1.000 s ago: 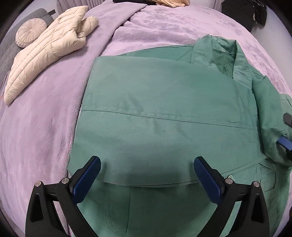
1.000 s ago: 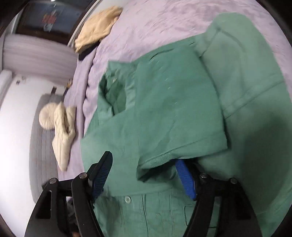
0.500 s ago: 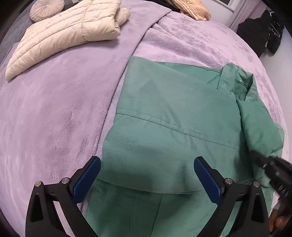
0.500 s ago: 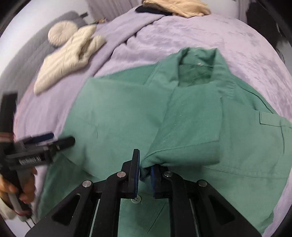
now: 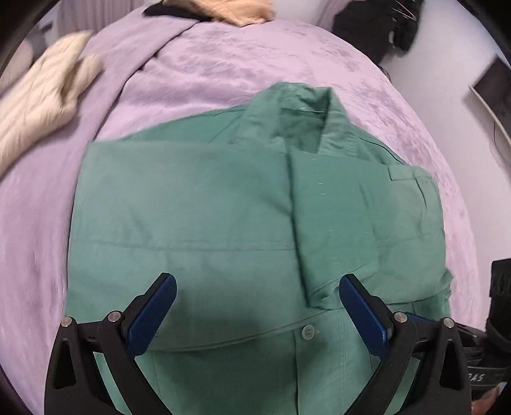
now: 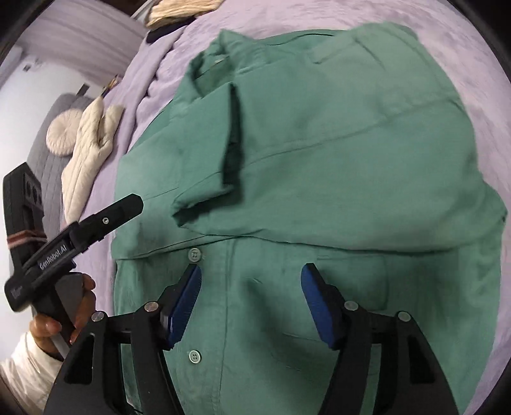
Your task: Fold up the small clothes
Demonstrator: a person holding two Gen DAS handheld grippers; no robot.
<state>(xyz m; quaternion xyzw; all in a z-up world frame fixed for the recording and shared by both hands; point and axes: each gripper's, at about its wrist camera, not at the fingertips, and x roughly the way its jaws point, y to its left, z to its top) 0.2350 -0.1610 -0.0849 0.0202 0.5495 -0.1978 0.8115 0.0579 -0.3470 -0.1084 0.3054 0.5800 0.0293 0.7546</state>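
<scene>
A green button-up shirt lies on the lilac bedspread, collar away from me, both sides and sleeves folded in over its front. It also fills the right wrist view. My left gripper is open and empty, hovering over the shirt's folded left side near a button. My right gripper is open and empty over the lower button placket. The folded right sleeve lies flat on the shirt. The left gripper's body shows at the left of the right wrist view.
A cream puffer jacket lies at the far left of the bed, with a round cushion beside it. A tan garment lies at the far end. Dark clothing hangs at the far right.
My right gripper has let go of the folded sleeve and opened, and the sleeve now lies flat. Both grippers have drawn back toward the shirt's lower part. The left gripper has stayed open.
</scene>
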